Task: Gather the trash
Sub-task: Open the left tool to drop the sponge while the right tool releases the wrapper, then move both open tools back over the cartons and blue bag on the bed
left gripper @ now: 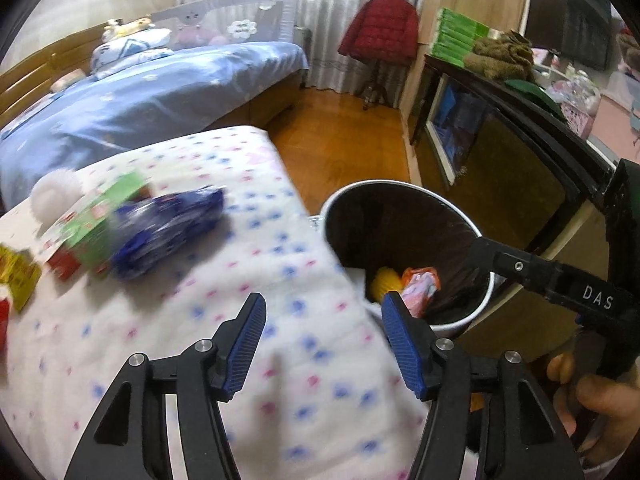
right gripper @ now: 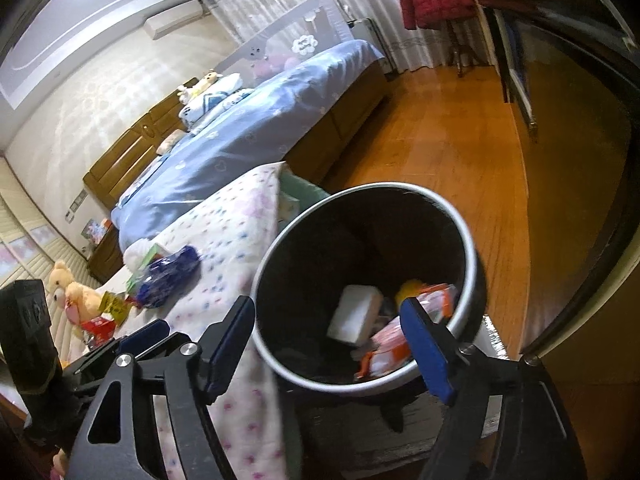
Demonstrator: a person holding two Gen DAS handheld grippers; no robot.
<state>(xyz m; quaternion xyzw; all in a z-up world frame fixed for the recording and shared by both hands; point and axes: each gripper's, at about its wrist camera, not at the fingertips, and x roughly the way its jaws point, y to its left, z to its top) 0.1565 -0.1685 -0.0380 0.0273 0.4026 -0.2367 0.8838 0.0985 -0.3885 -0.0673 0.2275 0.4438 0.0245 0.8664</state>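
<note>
A round bin (left gripper: pixel 472 316) with a dark liner stands at the corner of the dotted blanket (left gripper: pixel 200 320); it also shows in the right wrist view (right gripper: pixel 280 364). Inside lie an orange wrapper (right gripper: pixel 388 352), a white block (right gripper: pixel 354 314) and something yellow (right gripper: pixel 410 290). On the blanket lie a blue wrapper (left gripper: pixel 168 232), a green-and-red carton (left gripper: pixel 96 216), a white ball (left gripper: pixel 52 196) and a yellow wrapper (left gripper: pixel 16 276). My left gripper (left gripper: pixel 324 312) is open and empty above the blanket's edge. My right gripper (right gripper: pixel 328 316) is open and empty above the bin.
A bed (left gripper: pixel 160 88) with blue bedding lies beyond. A dark cabinet (left gripper: pixel 500 128) runs along the right, with wooden floor (left gripper: pixel 340 148) between. A red jacket (left gripper: pixel 380 28) hangs on a stand. Plush toys (right gripper: pixel 76 292) sit at the far left.
</note>
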